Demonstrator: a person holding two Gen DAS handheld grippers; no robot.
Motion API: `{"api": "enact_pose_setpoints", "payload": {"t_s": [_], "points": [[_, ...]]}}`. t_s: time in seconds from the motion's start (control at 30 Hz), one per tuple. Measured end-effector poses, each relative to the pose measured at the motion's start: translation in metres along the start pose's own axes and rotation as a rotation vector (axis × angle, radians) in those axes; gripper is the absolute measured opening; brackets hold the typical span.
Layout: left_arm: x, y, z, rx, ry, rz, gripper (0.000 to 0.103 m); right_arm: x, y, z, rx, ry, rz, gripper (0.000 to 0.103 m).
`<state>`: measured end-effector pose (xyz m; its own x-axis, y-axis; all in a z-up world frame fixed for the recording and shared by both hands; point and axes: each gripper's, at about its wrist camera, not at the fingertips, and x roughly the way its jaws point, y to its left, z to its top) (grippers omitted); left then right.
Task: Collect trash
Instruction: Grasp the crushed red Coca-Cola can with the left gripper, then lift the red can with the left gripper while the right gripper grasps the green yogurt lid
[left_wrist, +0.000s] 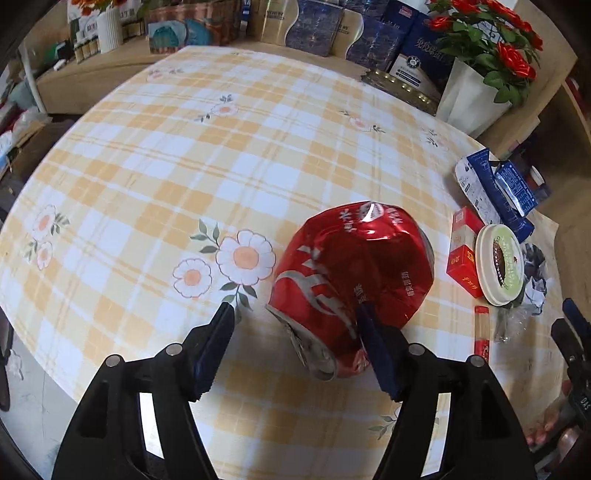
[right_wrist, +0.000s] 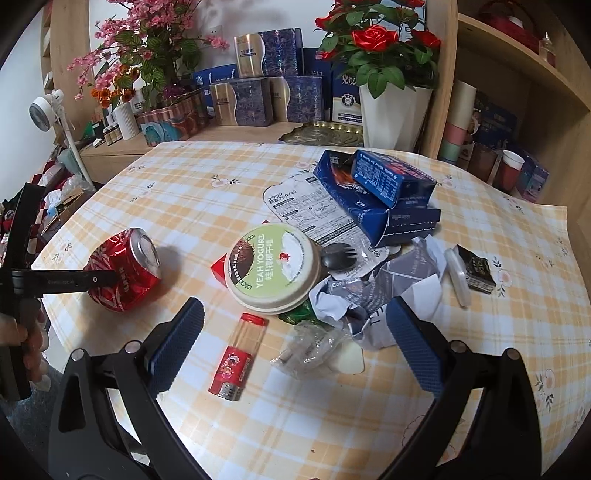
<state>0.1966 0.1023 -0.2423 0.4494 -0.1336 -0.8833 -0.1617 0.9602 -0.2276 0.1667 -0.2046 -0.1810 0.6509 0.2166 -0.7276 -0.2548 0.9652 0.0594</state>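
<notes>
Crushed red can (left_wrist: 351, 284) lies on its side on the checked bench (left_wrist: 184, 166), set apart to the left of the main trash heap. Left gripper (left_wrist: 295, 347) fingers stand apart: the right-hand pad (left_wrist: 376, 350) touches or overlaps the can's dented wall, the other pad (left_wrist: 214, 343) is clear of it with bare cloth between, so nothing is clamped. Right gripper (right_wrist: 295, 347) hangs over the heap with fingers wide apart and empty; below it lie a red lighter (right_wrist: 236, 358), clear plastic wrap (right_wrist: 314, 347) and crumpled paper (right_wrist: 380, 288), with the yogurt tub lid (right_wrist: 273, 266) and blue cartons (right_wrist: 388, 192) behind. Risks, as judgement: the can sits off-centre in the left fingers, so closing now would likely push it sideways or roll it (the crushed wall gives uneven faces for the pads). It lies toward the bench's left edge, so a shove could send it off. On the right, the wrap is thin and slack; the pads may pinch only film and drag the lighter or paper along. No bin is visible in either view.
</notes>
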Motion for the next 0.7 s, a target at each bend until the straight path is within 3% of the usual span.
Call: {"api": "enact_pose_setpoints", "payload": {"t_s": [0.27,0.3,0.37,0.4,0.57,0.7], "points": [[-0.010,0.029,-0.004,-0.097,-0.022,0.060,0.070,0.003,-0.006,-0.009,0.019,0.025,0.001,0.097],[-0.013,0.034,-0.005,-0.112,-0.039,0.055,0.068,0.003,-0.006,-0.009,0.022,0.027,0.003,0.097],[-0.015,0.038,-0.005,-0.121,-0.056,0.016,0.044,0.004,-0.007,-0.008,0.025,0.026,0.007,0.097],[-0.015,0.038,-0.004,-0.112,-0.059,-0.005,0.036,0.004,-0.007,-0.007,0.024,0.026,0.009,0.097],[-0.017,0.029,-0.001,-0.034,-0.088,0.008,0.033,0.007,-0.003,-0.001,0.011,0.017,0.009,0.097],[-0.021,0.032,-0.003,-0.028,-0.107,-0.031,0.032,0.019,0.006,0.005,-0.027,0.011,-0.005,0.097]]}}
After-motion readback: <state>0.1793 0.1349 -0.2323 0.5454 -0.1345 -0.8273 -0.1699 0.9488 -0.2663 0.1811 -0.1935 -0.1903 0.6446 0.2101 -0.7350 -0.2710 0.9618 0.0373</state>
